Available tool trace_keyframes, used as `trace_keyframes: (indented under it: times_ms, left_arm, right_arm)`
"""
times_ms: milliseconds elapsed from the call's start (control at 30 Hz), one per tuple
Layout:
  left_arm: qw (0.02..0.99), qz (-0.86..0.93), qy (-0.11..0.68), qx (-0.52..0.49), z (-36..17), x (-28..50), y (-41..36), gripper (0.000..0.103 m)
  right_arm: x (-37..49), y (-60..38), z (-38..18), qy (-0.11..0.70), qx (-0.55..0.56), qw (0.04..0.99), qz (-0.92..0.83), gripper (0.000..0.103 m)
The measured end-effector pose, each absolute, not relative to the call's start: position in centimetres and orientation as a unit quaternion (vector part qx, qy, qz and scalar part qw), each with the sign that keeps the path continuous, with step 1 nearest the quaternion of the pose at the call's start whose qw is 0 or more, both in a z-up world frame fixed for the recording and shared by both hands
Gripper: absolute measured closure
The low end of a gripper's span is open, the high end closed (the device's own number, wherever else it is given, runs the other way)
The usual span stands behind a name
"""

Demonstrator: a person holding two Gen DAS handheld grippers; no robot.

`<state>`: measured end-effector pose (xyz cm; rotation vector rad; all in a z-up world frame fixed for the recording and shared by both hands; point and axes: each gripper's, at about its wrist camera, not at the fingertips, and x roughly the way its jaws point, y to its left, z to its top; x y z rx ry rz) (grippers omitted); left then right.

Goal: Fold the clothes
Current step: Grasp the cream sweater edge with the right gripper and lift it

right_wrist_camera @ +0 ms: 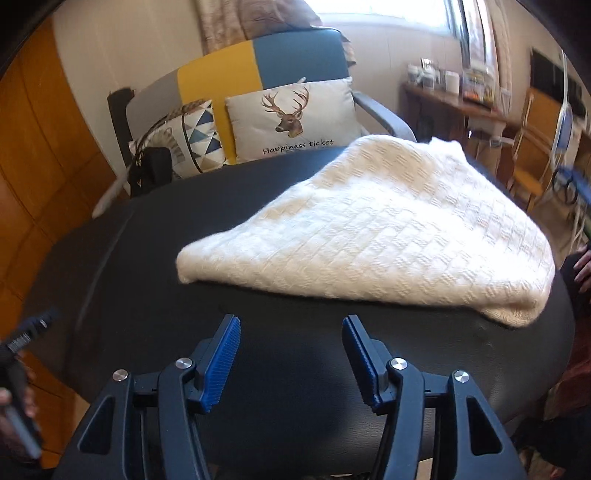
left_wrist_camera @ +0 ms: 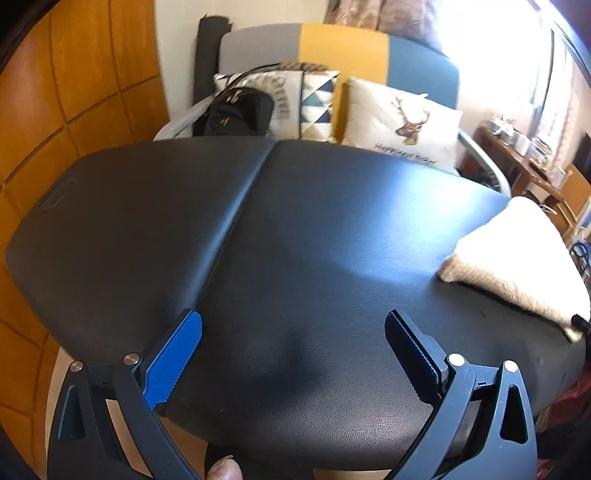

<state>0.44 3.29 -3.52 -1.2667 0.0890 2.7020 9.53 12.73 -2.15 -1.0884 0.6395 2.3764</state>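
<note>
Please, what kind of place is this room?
Probably a living room at home: a sofa with a deer cushion, a window, and a white knitted garment on a black padded table.

Left gripper (left_wrist_camera: 293,325): hovering over the near part of the table, jaws standing wide apart with nothing between them.
Fingers (left_wrist_camera: 175,360): one is showing a blue ribbed pad, the other is looking dark.
Table (left_wrist_camera: 258,229): black padded top, a seam running across it, daylight glaring on the surface.
Sweater (left_wrist_camera: 517,254): cream knit, lying folded at the table's right edge, well apart from the gripper.
Sofa (left_wrist_camera: 343,51): standing behind the table, carrying a deer cushion (left_wrist_camera: 402,118) and a black bag (left_wrist_camera: 236,110).
</note>
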Motion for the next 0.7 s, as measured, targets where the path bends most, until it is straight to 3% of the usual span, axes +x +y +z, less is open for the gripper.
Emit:
trace_keyframes:
  times_ms: [167,400,633,700]
  left_arm:
    - [0.103,0.904,0.064,-0.411,-4.7,1.0,4.2,0.002]
    - [0.123,0.896,0.068,-0.421,-5.7,0.1,3.8,0.002]
    - [0.113,0.896,0.053,-0.425,-5.6,-1.2,2.8,0.002]
    - [0.108,0.896,0.042,-0.428,-5.6,-1.4,2.3,0.002]
  right_arm:
    - [4.5,12.6,-1.2,0.157,-0.42,0.176,0.876,0.044]
    - [-8.7,8.3,-6.5,-0.002,-0.504,0.106,0.857,0.044]
    - [-14.0,9.5,-12.5,0.009,-0.567,0.125,0.814,0.045]
    - [-13.5,9.9,-12.4,0.04,-0.553,0.134,0.821,0.059]
